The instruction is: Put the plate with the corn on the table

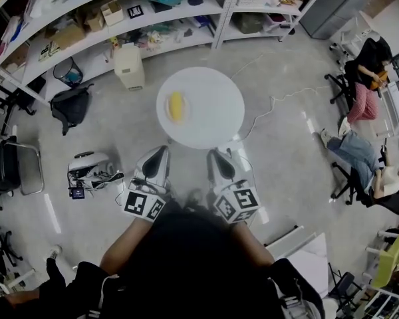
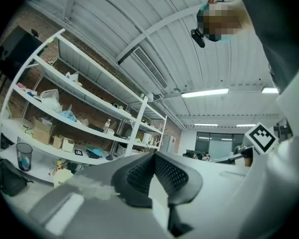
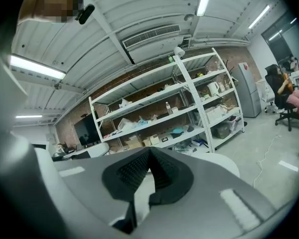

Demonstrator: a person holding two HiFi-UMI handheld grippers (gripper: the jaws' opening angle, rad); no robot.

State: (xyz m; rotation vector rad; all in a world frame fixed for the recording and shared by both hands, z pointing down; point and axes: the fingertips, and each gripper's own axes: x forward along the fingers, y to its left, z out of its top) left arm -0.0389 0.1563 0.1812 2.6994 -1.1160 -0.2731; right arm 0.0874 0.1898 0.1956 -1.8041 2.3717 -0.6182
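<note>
A large round white plate (image 1: 209, 111) is held in the air above the floor, with a yellow corn cob (image 1: 176, 106) lying on its left half. My left gripper (image 1: 157, 153) is shut on the plate's near rim on the left. My right gripper (image 1: 216, 155) is shut on the same rim on the right. In the left gripper view the black ribbed pads (image 2: 139, 173) of the left gripper (image 2: 152, 156) pinch a white sliver of plate (image 2: 157, 193). In the right gripper view the right gripper (image 3: 149, 153) pinches the plate (image 3: 224, 166), which curves away behind it. No table shows in any view.
Below the plate is grey floor. White shelving (image 1: 120, 25) runs along the far side, with a white bin (image 1: 129, 65), a wire basket (image 1: 68, 72) and a black bag (image 1: 70, 105) before it. A small device (image 1: 90, 168) lies at left. Seated people (image 1: 359, 78) and a cable (image 1: 279, 98) are at right.
</note>
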